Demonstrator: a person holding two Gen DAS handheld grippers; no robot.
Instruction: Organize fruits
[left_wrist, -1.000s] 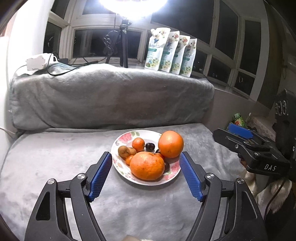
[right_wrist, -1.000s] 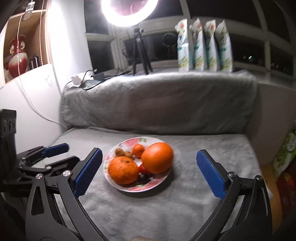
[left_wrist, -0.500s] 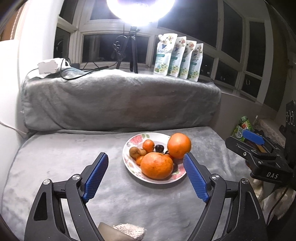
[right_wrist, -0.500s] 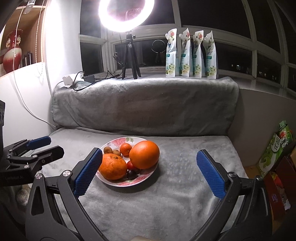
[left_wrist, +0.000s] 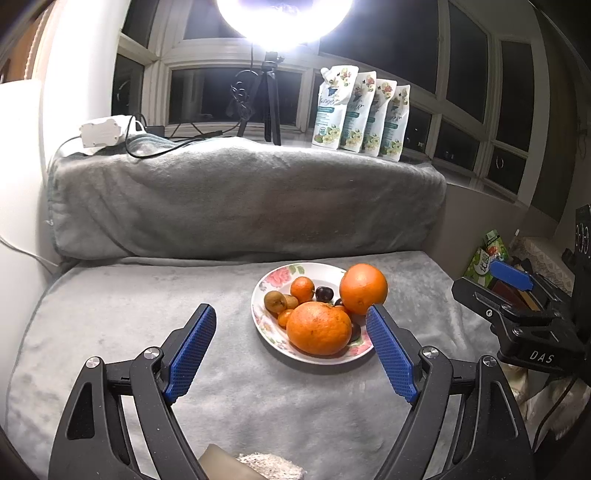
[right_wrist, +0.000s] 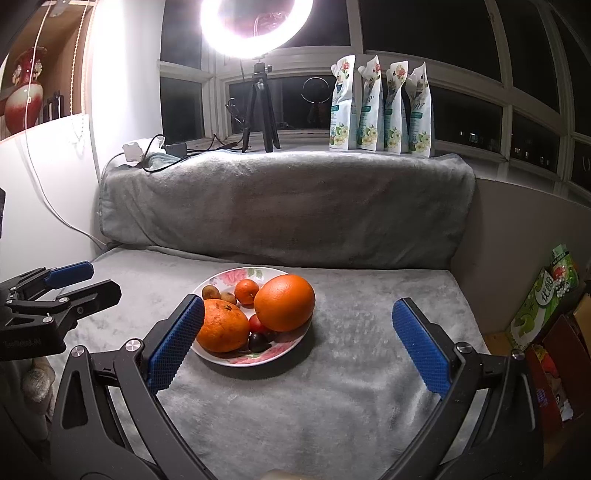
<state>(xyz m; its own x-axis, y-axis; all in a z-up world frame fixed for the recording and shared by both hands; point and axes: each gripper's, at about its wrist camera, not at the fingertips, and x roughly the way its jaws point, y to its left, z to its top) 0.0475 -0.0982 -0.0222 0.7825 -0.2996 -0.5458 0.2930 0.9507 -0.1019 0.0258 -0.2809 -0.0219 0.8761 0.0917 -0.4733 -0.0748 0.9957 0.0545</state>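
Left gripper (left_wrist: 290, 352) and right gripper (right_wrist: 297, 345) hang above a grey blanket (left_wrist: 122, 306), each with its jaws spread wide and nothing between the pads.

All the fruit visible lies heaped on one flowered plate (left_wrist: 275, 275). Seen from the left wrist, with the plate as dial: a rough-skinned orange (left_wrist: 318, 328) at 6 o'clock, a smoother orange (left_wrist: 363, 288) at 2 o'clock leaning past the rim, a mandarin (left_wrist: 302, 289) near 11 o'clock, brown kiwis (left_wrist: 275, 300) at 9 o'clock, a dark grape (left_wrist: 324, 293) toward centre. The right wrist view adds a small red fruit (right_wrist: 256, 323) and a dark plum (right_wrist: 257, 341) wedged under the two oranges. No fruit shows on the blanket.

The scene fits either a finished gathering or a pile awaiting sorting; which one cannot be told.

Judgement on handling: any grasp here should span an orange at its widest line, pads level, closing gently. The small fruits below would likely roll if an orange shifts, and the plate may slide on the soft pile.

Four pouches (right_wrist: 380, 107) stand on the sill at 12 o'clock.
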